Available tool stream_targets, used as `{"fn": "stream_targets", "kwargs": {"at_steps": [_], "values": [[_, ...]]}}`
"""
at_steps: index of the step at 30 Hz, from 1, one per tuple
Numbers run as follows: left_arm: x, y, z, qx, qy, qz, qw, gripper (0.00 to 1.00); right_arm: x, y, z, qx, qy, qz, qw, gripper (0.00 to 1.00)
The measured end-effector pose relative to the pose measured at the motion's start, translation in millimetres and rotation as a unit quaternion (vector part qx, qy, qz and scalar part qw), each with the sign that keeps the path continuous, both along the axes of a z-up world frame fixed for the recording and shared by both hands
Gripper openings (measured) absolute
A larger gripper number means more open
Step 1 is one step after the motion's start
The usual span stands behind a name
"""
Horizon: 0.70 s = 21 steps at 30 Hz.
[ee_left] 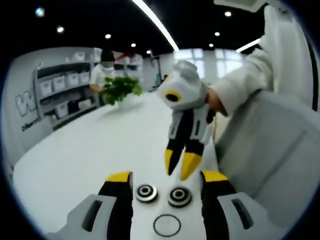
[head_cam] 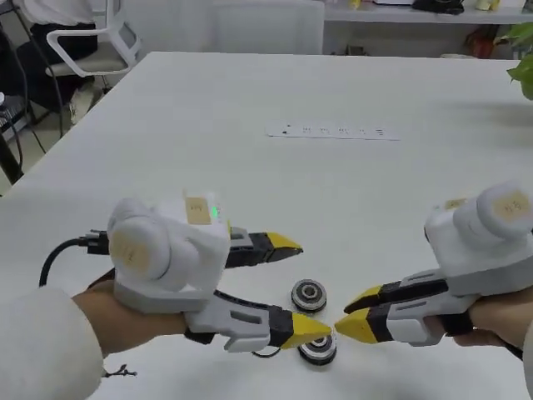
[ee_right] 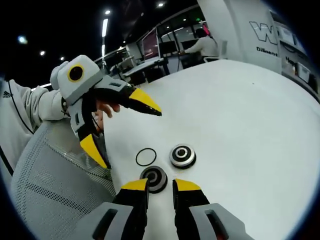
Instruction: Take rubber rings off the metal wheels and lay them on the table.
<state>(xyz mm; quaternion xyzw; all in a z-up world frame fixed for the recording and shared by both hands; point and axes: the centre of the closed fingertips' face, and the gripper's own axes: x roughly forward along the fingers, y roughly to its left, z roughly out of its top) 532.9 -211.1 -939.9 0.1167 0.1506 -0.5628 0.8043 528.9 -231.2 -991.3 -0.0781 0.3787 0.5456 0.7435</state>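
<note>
Two small metal wheels lie on the white table (head_cam: 250,150). The farther wheel (head_cam: 309,294) (ee_left: 146,193) (ee_right: 182,155) has a silvery rim. The nearer wheel (head_cam: 320,350) (ee_left: 179,196) (ee_right: 154,178) has a dark rim and is partly hidden in the head view. A thin black rubber ring (ee_left: 167,225) (ee_right: 146,157) lies loose on the table beside them. My left gripper (head_cam: 306,286) (ee_left: 166,177) (ee_right: 125,130) is wide open, one jaw on each side of the wheels. My right gripper (head_cam: 341,317) (ee_left: 179,167) (ee_right: 161,184) faces it with a narrow gap between its jaws, just short of the dark-rimmed wheel and holding nothing.
A flat white power strip (head_cam: 333,131) lies mid-table, farther back. A black cable (head_cam: 58,250) trails from the left gripper. An office chair (head_cam: 92,42) stands off the far left corner, and a green plant (head_cam: 523,67) sits at the right edge.
</note>
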Motion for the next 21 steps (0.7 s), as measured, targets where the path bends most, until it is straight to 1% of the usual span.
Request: {"fn": "stream_targets", "kwargs": {"at_steps": [1, 2, 3, 5, 6, 8, 9, 10, 11, 12, 14, 15, 16, 17, 19, 21], "values": [[2.0, 0.0, -1.2, -0.007, 0.008, 0.008, 0.9999, 0.53, -1.5, 0.0, -1.7, -0.004, 0.001, 0.004, 1.0, 0.16], [4.9, 0.7, -3.6, -0.008, 0.009, 0.013, 0.9998, 0.52, -3.4, 0.1, -4.1, -0.009, 0.001, 0.01, 0.9999, 0.16], [5.6, 0.7, -5.1, -0.005, 0.007, 0.013, 0.9999, 0.51, -4.1, 0.3, -5.3, -0.012, 0.001, 0.013, 0.9998, 0.16], [6.2, 0.8, -9.2, 0.005, -0.004, 0.015, 0.9999, 0.49, -6.5, 1.1, -7.8, -0.017, 0.002, 0.02, 0.9997, 0.16], [5.8, 0.0, -11.3, 0.008, -0.006, 0.017, 0.9998, 0.48, -7.7, 1.3, -9.3, -0.02, 0.002, 0.025, 0.9995, 0.16], [4.6, -1.4, -15.0, 0.009, -0.003, 0.017, 0.9998, 0.45, -9.2, 1.0, -11.7, -0.026, 0.002, 0.03, 0.9992, 0.16], [1.3, -2.9, -19.8, 0.017, 0.0, 0.011, 0.9998, 0.44, -9.9, 0.7, -13.1, -0.029, 0.002, 0.033, 0.999, 0.17], [-0.7, -3.0, -22.0, 0.024, 0.0, 0.004, 0.9997, 0.43, -10.0, 0.6, -13.4, -0.03, 0.002, 0.033, 0.999, 0.17], [-3.0, -3.3, -26.2, 0.038, -0.006, -0.004, 0.9993, 0.42, -10.5, 0.3, -14.3, -0.032, 0.001, 0.035, 0.9989, 0.18], [-3.7, -4.2, -27.4, 0.039, -0.008, -0.004, 0.9992, 0.41, -10.9, 0.1, -14.9, -0.034, -0.001, 0.037, 0.9988, 0.19], [-4.8, -6.2, -29.6, 0.04, -0.006, -0.004, 0.9992, 0.39, -11.8, 0.2, -17.2, -0.037, -0.004, 0.042, 0.9984, 0.19], [-5.8, -7.5, -32.8, 0.043, -0.003, -0.005, 0.9991, 0.39, -13.0, 0.9, -19.0, -0.04, -0.006, 0.046, 0.9981, 0.2], [-7.4, -8.1, -36.2, 0.049, 0.002, -0.008, 0.9988, 0.39, -14.0, 1.2, -20.3, -0.043, -0.006, 0.05, 0.9978, 0.2], [-10.0, -8.6, -41.4, 0.06, 0.0, -0.014, 0.9981, 0.39, -16.1, 1.1, -23.1, -0.049, -0.005, 0.056, 0.9972, 0.19], [-11.8, -10.0, -45.7, 0.068, -0.003, -0.018, 0.9975, 0.38, -18.1, 1.2, -25.8, -0.056, -0.006, 0.063, 0.9964, 0.2], [-14.2, -11.9, -49.8, 0.076, -0.003, -0.022, 0.9969, 0.35, -19.5, 1.8, -28.1, -0.061, -0.012, 0.07, 0.9956, 0.21]]}}
